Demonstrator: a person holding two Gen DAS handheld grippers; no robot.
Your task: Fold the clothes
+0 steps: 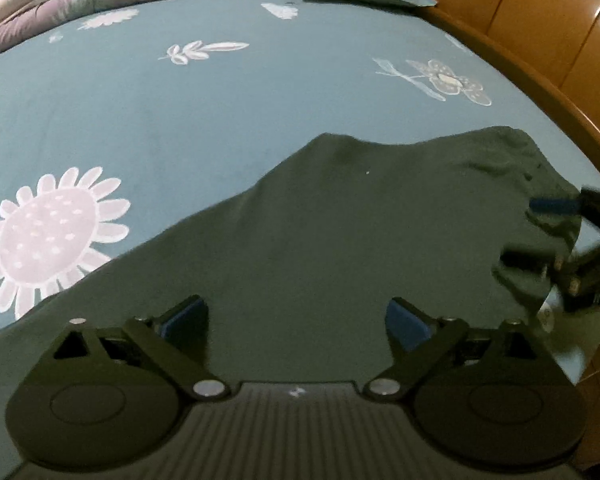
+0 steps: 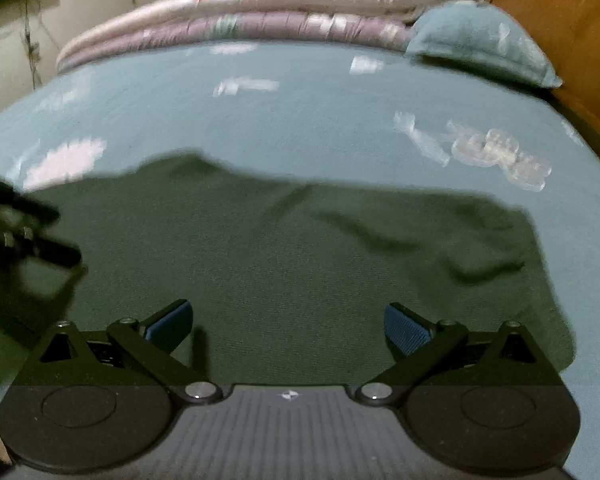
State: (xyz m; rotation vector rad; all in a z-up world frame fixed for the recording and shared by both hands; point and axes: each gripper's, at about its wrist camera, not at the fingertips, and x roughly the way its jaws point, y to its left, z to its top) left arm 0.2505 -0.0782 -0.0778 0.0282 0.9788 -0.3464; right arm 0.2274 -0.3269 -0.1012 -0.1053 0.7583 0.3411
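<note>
A dark green garment (image 1: 340,224) lies spread on the teal floral bed sheet (image 1: 180,112), with wrinkles at its far right end. My left gripper (image 1: 296,320) is open and empty, just above the garment's near part. My right gripper (image 2: 288,324) is open and empty over the same garment (image 2: 300,248). The right gripper also shows at the right edge of the left wrist view (image 1: 540,232), open over the garment's right end. The left gripper shows blurred at the left edge of the right wrist view (image 2: 40,236).
A folded quilt (image 2: 280,12) and a teal pillow (image 2: 484,44) lie at the far side of the bed. A wooden headboard (image 1: 540,20) runs along the right side. The bed sheet (image 2: 300,112) beyond the garment is bare.
</note>
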